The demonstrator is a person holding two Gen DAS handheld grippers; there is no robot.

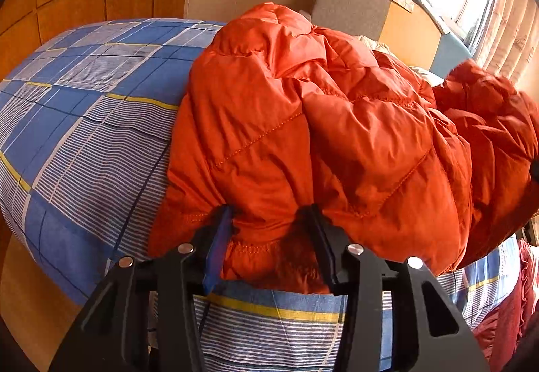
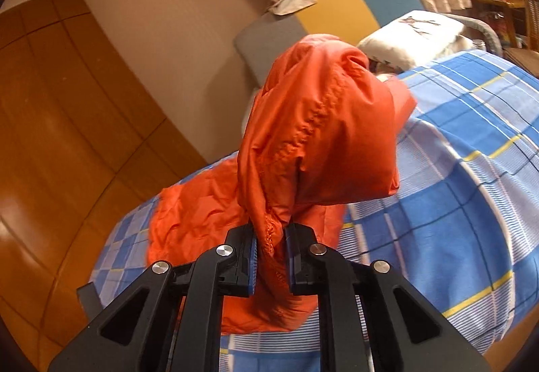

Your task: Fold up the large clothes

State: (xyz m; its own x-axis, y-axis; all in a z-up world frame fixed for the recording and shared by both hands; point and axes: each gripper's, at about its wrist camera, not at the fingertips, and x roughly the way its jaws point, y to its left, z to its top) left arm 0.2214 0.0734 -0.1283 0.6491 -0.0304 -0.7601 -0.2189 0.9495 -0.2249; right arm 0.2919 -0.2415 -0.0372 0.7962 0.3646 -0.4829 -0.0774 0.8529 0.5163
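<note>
An orange quilted down jacket [image 1: 320, 123] lies bunched on a bed with a blue checked sheet [image 1: 84, 109]. My left gripper [image 1: 269, 220] is shut on a thick wad of the jacket's hem at the bed's near edge. My right gripper [image 2: 271, 237] is shut on a narrow fold of the same jacket [image 2: 320, 136] and holds it lifted above the sheet [image 2: 454, 170], so that part hangs up in front of the camera. The rest of the jacket lies flat below it.
A grey, yellow and blue headboard [image 2: 337, 11] and a white pillow [image 2: 414, 32] are at the bed's far end. Curtains [image 1: 505, 28] hang by the window. A wooden wardrobe [image 2: 50, 136] stands left. Red cloth [image 1: 512, 314] lies at the right edge.
</note>
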